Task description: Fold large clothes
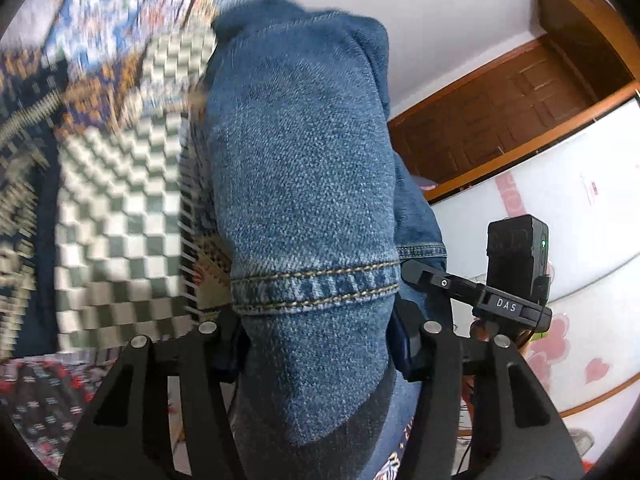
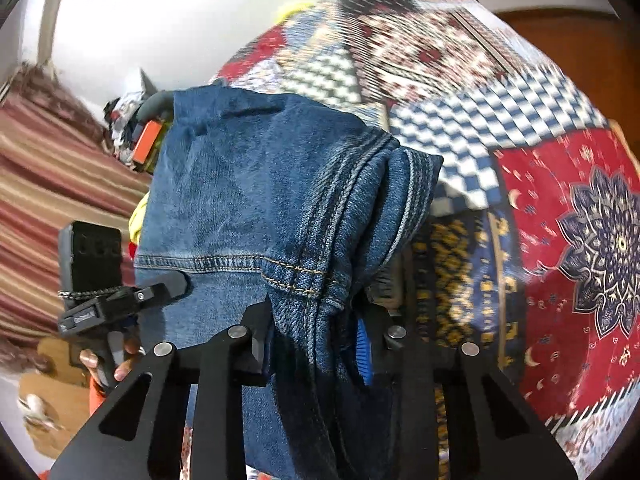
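**Denim lifted by both hems; slippage is the main risk**

The blue denim jeans are held up off the patchwork quilt of checks and red florals, one stitched hem end in each tool. The left gripper is clamped on a thick bunched leg; the right gripper is pinched narrowly on gathered cloth.

The heavy fabric could be pulled from the pads if the two ends are raised unevenly, and a skewed fold would follow. The background is blurred, so the landing spot is hard to judge.

A brown wooden door is shown only by the left view; a hand and striped curtain only by the right.
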`<move>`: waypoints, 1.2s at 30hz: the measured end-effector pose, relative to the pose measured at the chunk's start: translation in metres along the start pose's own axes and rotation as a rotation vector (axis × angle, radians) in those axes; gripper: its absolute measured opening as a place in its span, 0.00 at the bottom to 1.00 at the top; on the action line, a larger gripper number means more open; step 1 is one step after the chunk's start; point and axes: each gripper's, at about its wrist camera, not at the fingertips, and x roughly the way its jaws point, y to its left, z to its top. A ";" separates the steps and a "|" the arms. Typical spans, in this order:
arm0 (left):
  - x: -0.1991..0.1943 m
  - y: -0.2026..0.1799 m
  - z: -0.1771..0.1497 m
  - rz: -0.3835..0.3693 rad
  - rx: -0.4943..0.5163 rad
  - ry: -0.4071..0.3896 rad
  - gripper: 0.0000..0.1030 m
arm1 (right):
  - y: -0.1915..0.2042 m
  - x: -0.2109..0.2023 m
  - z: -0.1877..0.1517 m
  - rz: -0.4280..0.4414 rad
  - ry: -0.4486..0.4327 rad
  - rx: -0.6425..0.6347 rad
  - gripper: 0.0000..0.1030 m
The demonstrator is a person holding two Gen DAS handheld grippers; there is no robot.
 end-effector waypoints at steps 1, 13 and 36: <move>-0.016 -0.004 0.001 0.000 0.011 -0.025 0.53 | 0.009 -0.002 0.001 0.006 -0.010 -0.013 0.27; -0.183 0.037 0.018 0.074 0.051 -0.241 0.53 | 0.157 0.021 0.029 0.091 -0.084 -0.209 0.27; -0.150 0.286 0.020 0.243 -0.254 -0.155 0.64 | 0.181 0.254 0.047 -0.020 0.139 -0.215 0.32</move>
